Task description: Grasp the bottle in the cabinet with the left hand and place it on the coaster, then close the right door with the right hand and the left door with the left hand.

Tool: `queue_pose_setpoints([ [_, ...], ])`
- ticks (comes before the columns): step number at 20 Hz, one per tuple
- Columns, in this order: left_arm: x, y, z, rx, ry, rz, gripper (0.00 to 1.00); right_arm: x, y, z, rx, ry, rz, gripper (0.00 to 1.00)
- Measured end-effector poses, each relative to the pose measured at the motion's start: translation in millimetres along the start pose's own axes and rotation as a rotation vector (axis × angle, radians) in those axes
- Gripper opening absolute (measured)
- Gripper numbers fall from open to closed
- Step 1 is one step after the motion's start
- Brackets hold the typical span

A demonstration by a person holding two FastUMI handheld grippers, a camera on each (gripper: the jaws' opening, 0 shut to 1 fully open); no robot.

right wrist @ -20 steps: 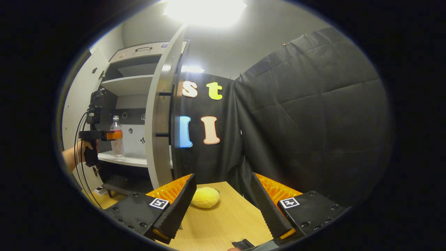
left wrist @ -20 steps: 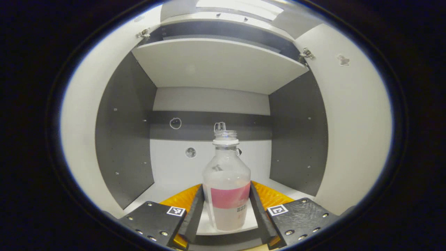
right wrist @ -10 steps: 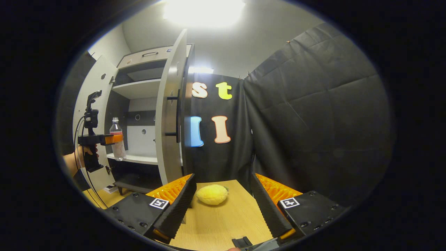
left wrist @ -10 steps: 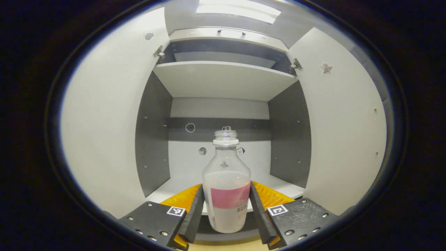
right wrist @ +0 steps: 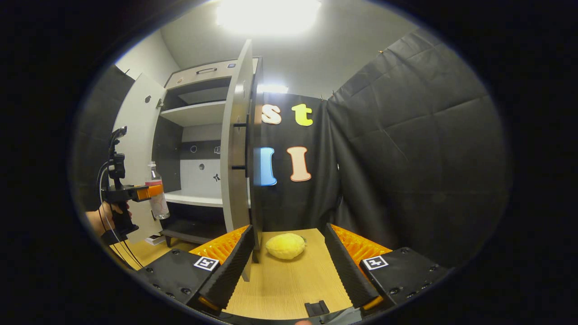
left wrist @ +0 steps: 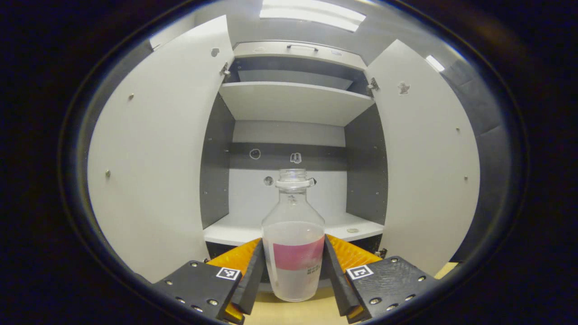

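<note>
Between the fingers of the left gripper [left wrist: 292, 271] stands the bottle [left wrist: 293, 239], upright, both fingers pressed against its sides at the pink label, its base above the wooden bench [left wrist: 293, 311] and in front of the cabinet [left wrist: 289, 101]. Seen from the right gripper view, the bottle [right wrist: 158, 198] hangs clear of the lower shelf [right wrist: 194, 197], out in front of the opening, carried by the left gripper [right wrist: 151, 192] in a hand [right wrist: 106, 216] at the left edge. Both doors stand open: the left door [left wrist: 153, 153] and the right door [left wrist: 429, 153] flank the cabinet in the left gripper view, and the right door [right wrist: 237, 140] shows edge-on in the right gripper view. The right gripper [right wrist: 289, 266] hovers low over the bench [right wrist: 289, 284], its fingers spread wide with nothing between them. Just beyond them a yellow lemon-like thing [right wrist: 285, 246] lies on the bench near the black cloth wall [right wrist: 406, 158]
</note>
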State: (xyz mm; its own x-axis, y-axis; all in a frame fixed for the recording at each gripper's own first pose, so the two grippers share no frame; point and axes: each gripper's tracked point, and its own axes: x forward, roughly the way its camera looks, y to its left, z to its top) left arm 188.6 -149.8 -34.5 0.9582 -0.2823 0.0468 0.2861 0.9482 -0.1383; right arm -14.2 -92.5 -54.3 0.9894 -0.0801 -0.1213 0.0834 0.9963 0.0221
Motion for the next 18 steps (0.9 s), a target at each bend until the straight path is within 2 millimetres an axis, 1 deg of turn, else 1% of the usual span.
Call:
queue_pose_setpoints([
  [1,-7,0,-6,0.0,-0.002,0.001,0.7,-1,2,-2,-0.005,0.004,0.008,0.96],
  [2,-13,1,-11,0.0,-0.003,0.003,0.7,-3,4,-3,-0.01,0.008,0.015,0.99],
  [6,-37,3,-42,-0.012,0.021,0.009,0.7,-6,13,-5,-0.022,0.012,0.042,0.99],
  [7,-43,3,-49,-0.014,0.03,0.01,0.7,-8,15,-6,-0.026,0.015,0.048,0.96],
  [8,-48,2,-57,-0.014,0.036,0.011,0.7,-9,17,-7,-0.029,0.018,0.054,0.99],
  [9,-53,3,-63,-0.014,0.041,0.015,0.7,-10,19,-7,-0.032,0.02,0.061,0.99],
  [10,-57,3,-72,-0.016,0.047,0.015,0.7,-11,22,-8,-0.036,0.023,0.068,0.99],
  [11,-62,2,-78,-0.017,0.054,0.015,0.7,-11,24,-9,-0.042,0.026,0.074,0.96],
  [12,-67,0,-86,-0.019,0.064,0.013,0.7,-11,25,-9,-0.05,0.03,0.079,0.99],
  [13,-70,-1,-94,-0.022,0.074,0.013,0.7,-12,25,-10,-0.056,0.031,0.082,0.96],
  [14,-74,-1,-101,-0.024,0.081,0.013,0.7,-12,26,-10,-0.059,0.034,0.085,0.99],
  [18,-90,-5,-134,-0.044,0.109,0.016,0.7,-14,27,-15,-0.076,0.051,0.096,0.99],
])
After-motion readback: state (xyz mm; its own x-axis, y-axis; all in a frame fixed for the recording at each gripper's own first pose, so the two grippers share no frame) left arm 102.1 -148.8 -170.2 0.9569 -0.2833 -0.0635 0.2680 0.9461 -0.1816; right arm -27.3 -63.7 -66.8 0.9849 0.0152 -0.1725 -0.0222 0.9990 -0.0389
